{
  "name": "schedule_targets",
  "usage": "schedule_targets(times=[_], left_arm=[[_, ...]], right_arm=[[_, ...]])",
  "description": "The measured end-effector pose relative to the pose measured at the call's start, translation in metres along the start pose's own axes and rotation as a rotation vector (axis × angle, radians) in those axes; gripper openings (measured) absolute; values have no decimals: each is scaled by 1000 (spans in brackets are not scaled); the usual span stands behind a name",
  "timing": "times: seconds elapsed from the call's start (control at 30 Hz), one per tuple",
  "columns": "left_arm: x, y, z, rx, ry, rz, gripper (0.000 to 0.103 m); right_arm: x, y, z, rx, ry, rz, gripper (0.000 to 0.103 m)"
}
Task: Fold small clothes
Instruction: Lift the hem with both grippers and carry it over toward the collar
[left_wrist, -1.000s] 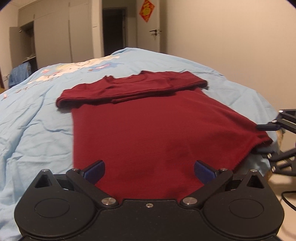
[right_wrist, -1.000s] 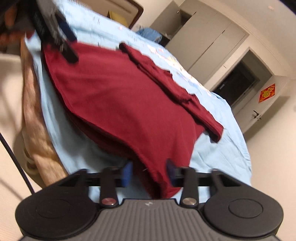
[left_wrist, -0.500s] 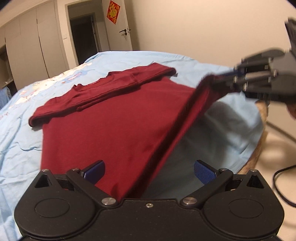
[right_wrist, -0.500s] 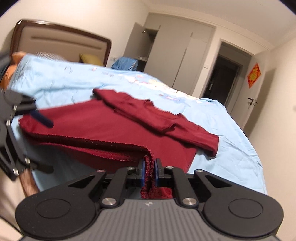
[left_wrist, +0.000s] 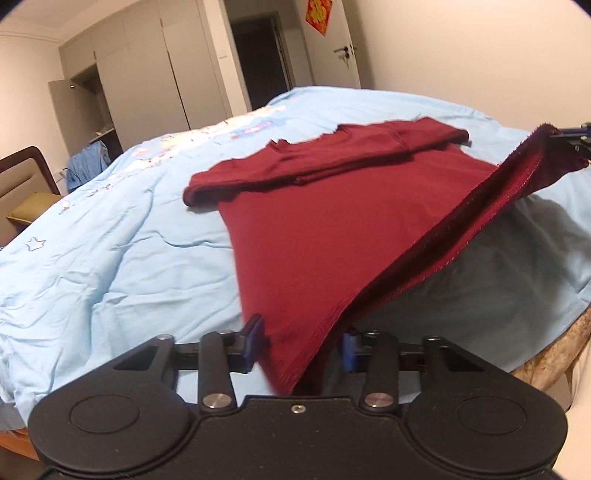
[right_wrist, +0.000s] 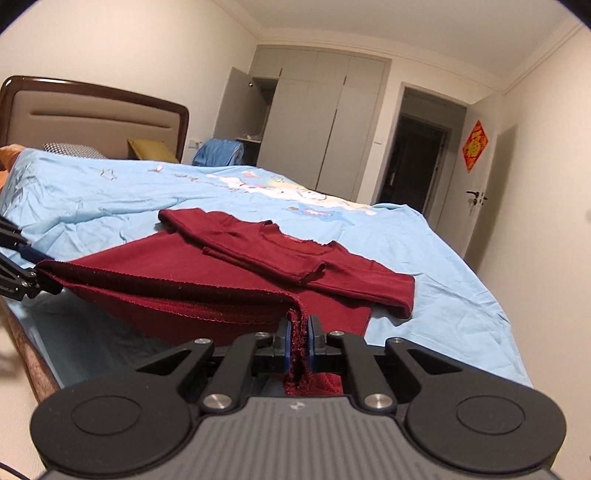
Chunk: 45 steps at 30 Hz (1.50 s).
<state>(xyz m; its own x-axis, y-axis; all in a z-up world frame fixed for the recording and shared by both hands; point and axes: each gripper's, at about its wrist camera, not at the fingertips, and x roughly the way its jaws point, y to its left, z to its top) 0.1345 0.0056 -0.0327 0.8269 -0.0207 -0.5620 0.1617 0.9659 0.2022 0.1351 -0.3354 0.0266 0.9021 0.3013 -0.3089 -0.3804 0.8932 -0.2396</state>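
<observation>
Our right tongs (right_wrist: 298, 338) pinch the soft red shirt's (left_wrist: 332, 236) frayed hem; our left tongs (left_wrist: 301, 341), half-closed, straddle its other corner above the wrinkled blue bedsheet (left_wrist: 110, 258).

Your left gripper (left_wrist: 299, 345) went from wide open to narrowed around the near hem corner of the dark red knit shirt (left_wrist: 314, 236) (pads not quite touching cloth). Your right gripper (right_wrist: 297, 341) clamped the other corner and lifted that hem off the light blue bedsheet (right_wrist: 424, 266).
</observation>
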Motion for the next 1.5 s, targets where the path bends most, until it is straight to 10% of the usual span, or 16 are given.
schedule_targets(times=[0.27,1.0,1.5], left_arm=[[-21,3,8,-75,-171,14,6],[-152,-2,68,-70,-583,46,4],[-110,21,118,-74,-496,7,5]], right_arm=[[-18,9,5,-32,-90,-96,7],[-128,16,38,-27,-475,-316,6],[-69,-5,66,-58,-407,-284,6]])
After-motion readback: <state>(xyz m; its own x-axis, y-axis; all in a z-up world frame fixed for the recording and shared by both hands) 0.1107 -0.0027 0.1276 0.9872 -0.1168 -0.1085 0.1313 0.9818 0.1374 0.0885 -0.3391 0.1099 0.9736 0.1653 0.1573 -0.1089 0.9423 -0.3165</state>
